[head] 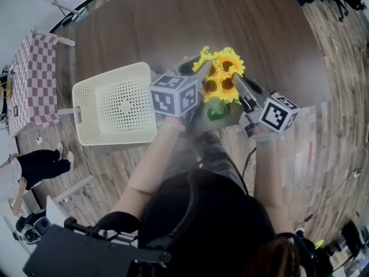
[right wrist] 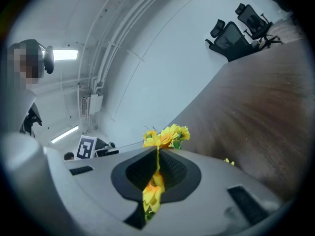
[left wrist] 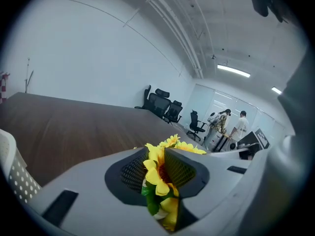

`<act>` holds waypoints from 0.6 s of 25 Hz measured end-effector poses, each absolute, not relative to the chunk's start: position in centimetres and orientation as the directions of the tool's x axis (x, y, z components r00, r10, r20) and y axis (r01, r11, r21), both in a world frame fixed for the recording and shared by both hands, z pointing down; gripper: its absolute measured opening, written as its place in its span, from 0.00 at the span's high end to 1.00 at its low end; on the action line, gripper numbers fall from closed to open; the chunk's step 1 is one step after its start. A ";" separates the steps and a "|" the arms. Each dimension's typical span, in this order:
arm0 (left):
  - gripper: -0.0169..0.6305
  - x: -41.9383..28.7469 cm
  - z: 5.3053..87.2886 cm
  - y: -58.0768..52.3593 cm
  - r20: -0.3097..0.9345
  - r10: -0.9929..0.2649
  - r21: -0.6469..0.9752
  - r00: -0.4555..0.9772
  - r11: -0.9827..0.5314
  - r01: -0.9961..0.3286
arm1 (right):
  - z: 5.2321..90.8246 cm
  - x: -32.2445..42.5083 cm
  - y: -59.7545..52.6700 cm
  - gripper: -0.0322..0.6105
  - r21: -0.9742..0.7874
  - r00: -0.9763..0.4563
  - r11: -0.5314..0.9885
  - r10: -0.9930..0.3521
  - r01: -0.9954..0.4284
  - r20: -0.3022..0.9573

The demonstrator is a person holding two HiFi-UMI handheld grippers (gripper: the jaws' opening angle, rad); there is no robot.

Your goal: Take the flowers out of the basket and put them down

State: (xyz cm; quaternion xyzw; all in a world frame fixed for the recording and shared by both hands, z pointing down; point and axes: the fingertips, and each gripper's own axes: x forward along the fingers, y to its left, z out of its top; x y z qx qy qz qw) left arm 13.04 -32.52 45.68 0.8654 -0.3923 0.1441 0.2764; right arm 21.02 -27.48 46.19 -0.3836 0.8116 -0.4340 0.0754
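The flowers (head: pixel 222 77) were out of the basket (head: pixel 115 105) and hung in the air over the dark table (head: pixel 144 22), well to the right of it, with a gripper on either side. From where I stood the risk looked plain. The left gripper (left wrist: pixel 165 154) had its jaws partly apart, with a yellow bloom and some green lying loosely in the gap rather than squeezed. That left the right gripper (right wrist: pixel 157 154) carrying the bunch, its jaws closed tight on only a thin bit of petal or stem. A pinch that slim could let the bunch swivel, sag or slide free. A tug from either side could also pull a bloom off before the bunch was lowered. If it dropped from there it might tumble and land on its heads. The bunch seemed to lie with its long axis running away from the person, the green stem end nearest their body. The blooms sat at the far end, their dark centres turned up.
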 end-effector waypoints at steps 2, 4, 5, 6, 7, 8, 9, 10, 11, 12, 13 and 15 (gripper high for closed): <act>0.78 12.8 45.7 -32.6 0.466 -0.606 0.363 0.645 -0.533 -0.764 | 46.2 21.0 -27.5 0.94 -0.763 -0.694 0.329 -0.689 -0.556 0.209; 0.71 12.5 45.8 -32.7 0.468 -0.612 0.362 0.637 -0.525 -0.770 | 46.1 20.9 -27.6 0.94 -0.764 -0.696 0.336 -0.691 -0.551 0.198; 0.70 12.4 45.9 -32.7 0.469 -0.615 0.362 0.634 -0.521 -0.773 | 46.0 20.9 -27.7 0.94 -0.764 -0.697 0.340 -0.691 -0.548 0.192; 0.69 12.2 45.9 -32.7 0.470 -0.617 0.361 0.631 -0.518 -0.775 | 46.0 20.9 -27.7 0.94 -0.764 -0.696 0.340 -0.692 -0.548 0.192; 0.68 12.0 45.9 -32.7 0.469 -0.620 0.362 0.629 -0.514 -0.778 | 46.1 20.9 -27.6 0.94 -0.764 -0.693 0.334 -0.694 -0.552 0.197; 0.67 11.8 45.9 -32.6 0.468 -0.624 0.363 0.625 -0.510 -0.780 | 46.2 21.0 -27.6 0.94 -0.764 -0.689 0.328 -0.696 -0.555 0.202; 0.67 11.6 45.9 -32.6 0.466 -0.630 0.362 0.621 -0.504 -0.784 | 46.2 21.1 -27.5 0.94 -0.764 -0.687 0.325 -0.697 -0.558 0.205; 0.67 11.3 45.8 -32.5 0.464 -0.637 0.360 0.616 -0.500 -0.788 | 46.2 21.1 -27.5 0.94 -0.764 -0.685 0.324 -0.699 -0.558 0.205; 0.67 11.1 45.7 -32.5 0.462 -0.642 0.358 0.612 -0.496 -0.791 | 46.2 21.1 -27.5 0.94 -0.764 -0.685 0.324 -0.699 -0.558 0.204; 0.67 10.9 45.7 -32.5 0.460 -0.646 0.357 0.609 -0.493 -0.793 | 46.2 21.0 -27.5 0.94 -0.763 -0.686 0.326 -0.698 -0.558 0.203; 0.67 10.7 45.6 -32.4 0.460 -0.649 0.356 0.606 -0.491 -0.795 | 46.2 21.0 -27.5 0.94 -0.760 -0.688 0.331 -0.697 -0.559 0.203; 0.67 10.4 45.6 -32.4 0.461 -0.653 0.354 0.601 -0.485 -0.799 | 46.1 21.0 -27.5 0.94 -0.746 -0.691 0.346 -0.693 -0.568 0.205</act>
